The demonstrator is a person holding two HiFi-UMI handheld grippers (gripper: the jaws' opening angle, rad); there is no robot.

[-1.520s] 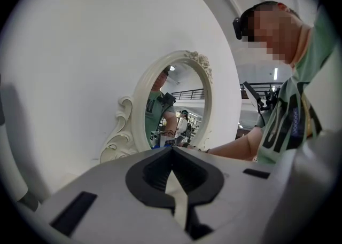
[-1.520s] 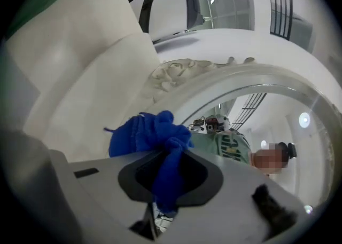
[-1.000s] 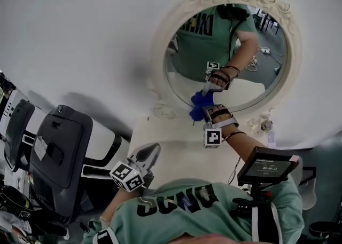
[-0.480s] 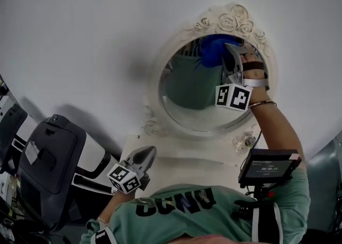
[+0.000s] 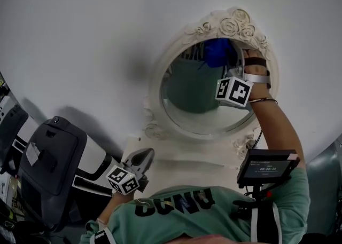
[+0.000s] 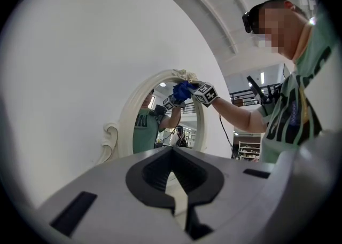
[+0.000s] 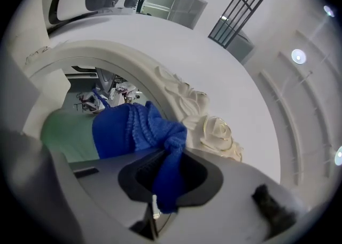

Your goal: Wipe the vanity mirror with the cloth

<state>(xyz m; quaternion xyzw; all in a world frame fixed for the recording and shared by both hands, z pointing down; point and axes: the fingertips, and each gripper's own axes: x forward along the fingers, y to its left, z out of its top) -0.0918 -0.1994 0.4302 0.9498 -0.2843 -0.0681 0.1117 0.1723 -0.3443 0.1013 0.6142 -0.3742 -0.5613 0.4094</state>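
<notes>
The oval vanity mirror (image 5: 195,96) stands against the wall in a white carved frame (image 5: 158,77) topped with roses. My right gripper (image 5: 231,69) is shut on the blue cloth (image 5: 216,50) and presses it to the top of the glass, just under the roses. In the right gripper view the cloth (image 7: 141,131) bunches out of the right gripper (image 7: 165,171) against the glass (image 7: 67,133), beside a carved rose (image 7: 216,130). My left gripper (image 5: 143,157) hangs low over the vanity top, shut and empty. The left gripper view shows the left gripper (image 6: 172,155) pointing at the mirror (image 6: 160,125) and cloth (image 6: 183,89).
The white vanity top (image 5: 176,155) lies under the mirror. A black and white machine (image 5: 53,152) stands at the left. A small black screen (image 5: 267,165) is mounted at the person's chest. A plain white wall (image 5: 85,40) surrounds the mirror.
My right gripper carried the blue cloth from the mirror's lower edge up to its top, under the roses. The left gripper stayed low near the vanity top.
</notes>
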